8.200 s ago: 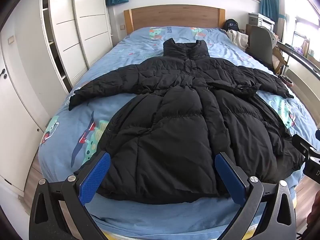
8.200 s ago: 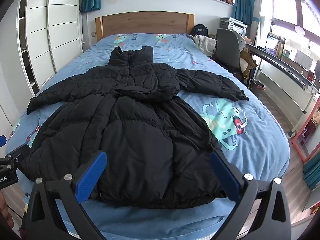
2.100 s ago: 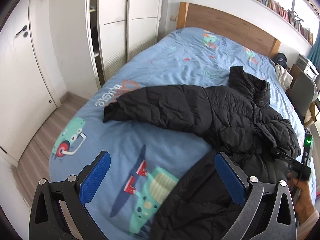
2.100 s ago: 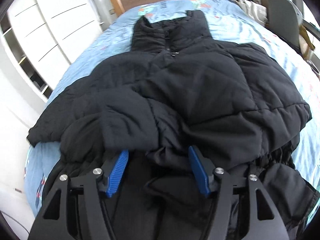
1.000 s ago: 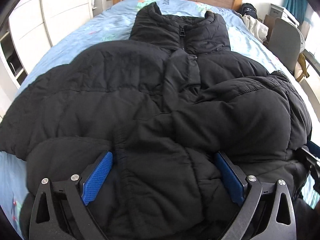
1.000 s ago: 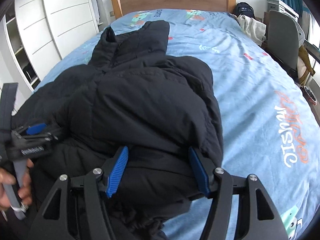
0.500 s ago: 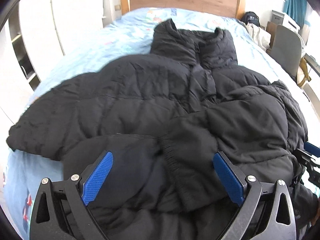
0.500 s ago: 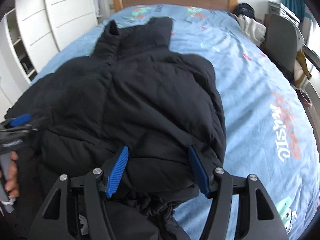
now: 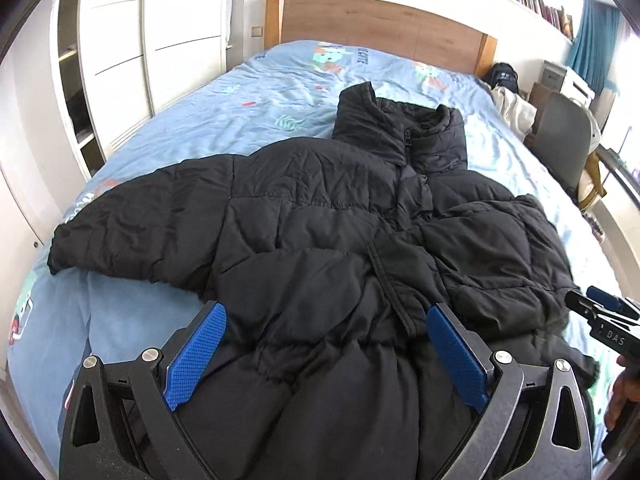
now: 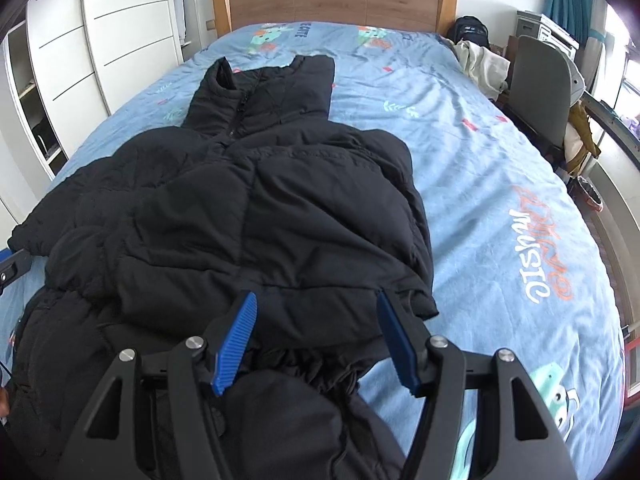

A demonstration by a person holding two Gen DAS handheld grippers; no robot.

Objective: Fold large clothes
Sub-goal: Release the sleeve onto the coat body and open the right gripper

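A long black puffer coat (image 9: 320, 240) lies face up on the blue bed, collar toward the headboard. Its right sleeve (image 10: 320, 208) is folded across the chest. Its left sleeve (image 9: 132, 220) still stretches out to the left over the sheet. My left gripper (image 9: 326, 356) is open and empty, hovering over the coat's waist. My right gripper (image 10: 316, 340) is open and empty above the folded sleeve's cuff end; it also shows at the right edge of the left wrist view (image 9: 600, 316).
The bed (image 10: 500, 168) has a blue cartoon-print sheet and a wooden headboard (image 10: 336, 0). White wardrobes (image 9: 120, 60) line the left side. A grey chair (image 10: 540, 88) and clutter stand to the right of the bed.
Both grippers have pulled back and risen from the coat. The right sleeve now lies folded across the chest, let go by the right gripper.
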